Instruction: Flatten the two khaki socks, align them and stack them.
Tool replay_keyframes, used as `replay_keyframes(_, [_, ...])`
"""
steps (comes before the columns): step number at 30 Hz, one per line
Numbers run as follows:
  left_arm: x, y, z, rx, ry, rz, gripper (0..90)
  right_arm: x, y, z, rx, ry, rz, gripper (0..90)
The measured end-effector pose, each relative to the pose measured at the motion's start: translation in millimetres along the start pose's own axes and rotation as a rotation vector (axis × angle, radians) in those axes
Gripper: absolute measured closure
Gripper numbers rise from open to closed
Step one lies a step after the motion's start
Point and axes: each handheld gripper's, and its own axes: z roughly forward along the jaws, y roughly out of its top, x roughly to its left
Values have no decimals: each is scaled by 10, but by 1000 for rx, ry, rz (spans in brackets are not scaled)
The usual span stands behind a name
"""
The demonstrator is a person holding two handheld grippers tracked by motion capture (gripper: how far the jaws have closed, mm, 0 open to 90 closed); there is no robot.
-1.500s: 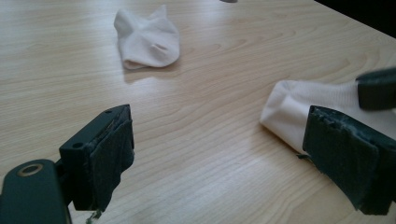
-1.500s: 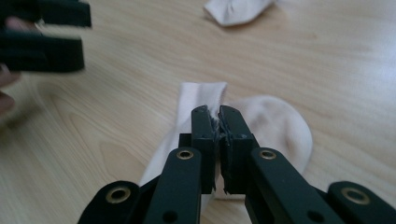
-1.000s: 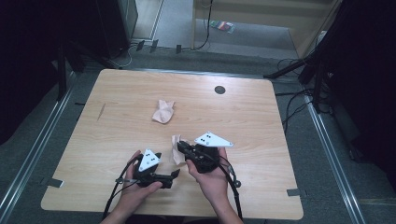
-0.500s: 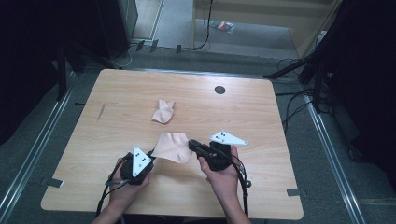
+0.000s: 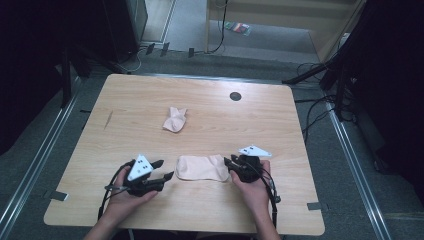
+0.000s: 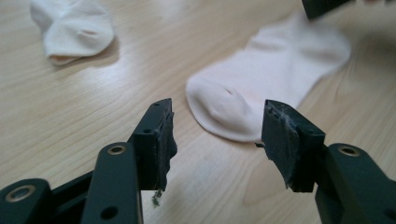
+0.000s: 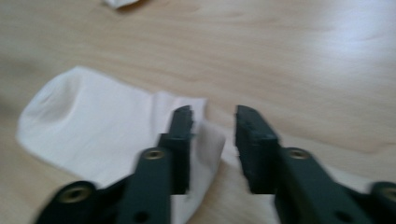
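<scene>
A pale sock (image 5: 202,168) lies flat on the table (image 5: 300,135), between my two claws.

My left claw (image 6: 217,135) gapes wide and empty just short of its toe; my right claw (image 7: 212,135) is part open astride its cuff edge, gripping nothing. A second, bunched sock (image 5: 175,120) lies beyond.

tongs (image 7: 212,135): jaws parted, rising from bottom centre | pale sock (image 7: 100,126): flat, left of frame, its edge under the left jaw | desk (image 7: 303,60): light wood
</scene>
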Motion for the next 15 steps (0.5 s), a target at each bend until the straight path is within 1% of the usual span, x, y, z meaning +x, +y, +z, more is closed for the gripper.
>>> replay_keyframes(1, [35,10,10,-9,-5,-27,466,-27,8,-39,-21,3,21,613])
replay_keyframes(2, [67,27,47,-15,1,-67,477,-36,12,-62,-29,12,33,612])
replay_keyframes(3, [72,42,86,-20,3,-83,501,-48,11,-91,-40,23,33,609])
replay_keyframes(4, [45,73,161,-15,-16,-85,540,-50,-4,-101,-35,20,30,609])
replay_keyframes(6, [-24,103,256,11,3,-63,565,-43,-39,-67,-16,23,32,601])
replay_keyframes(7, [-24,103,256,11,3,-63,581,-43,-39,-67,-16,23,32,601])
replay_keyframes(8, [-59,110,295,19,11,-54,581,-36,-61,-40,-5,20,24,599])
replay_keyframes(9, [-93,113,327,25,7,-50,609,-24,-83,-17,7,17,22,599])
replay_keyframes(10, [-121,113,359,36,11,-32,687,5,-121,30,26,19,12,599])
replay_keyframes(11, [-149,112,390,57,28,-16,706,21,-137,55,33,13,-2,600])
replay_keyframes(12, [-174,108,447,97,46,0,704,35,-151,77,42,4,-11,611])
replay_keyframes(13, [-174,108,447,97,46,0,699,35,-151,77,42,4,-11,611])
replay_keyframes(14, [-188,103,471,108,56,9,696,60,-179,112,53,-16,-29,666])
replay_keyframes(15, [-204,98,489,120,63,25,696,60,-179,112,53,-16,-29,666])
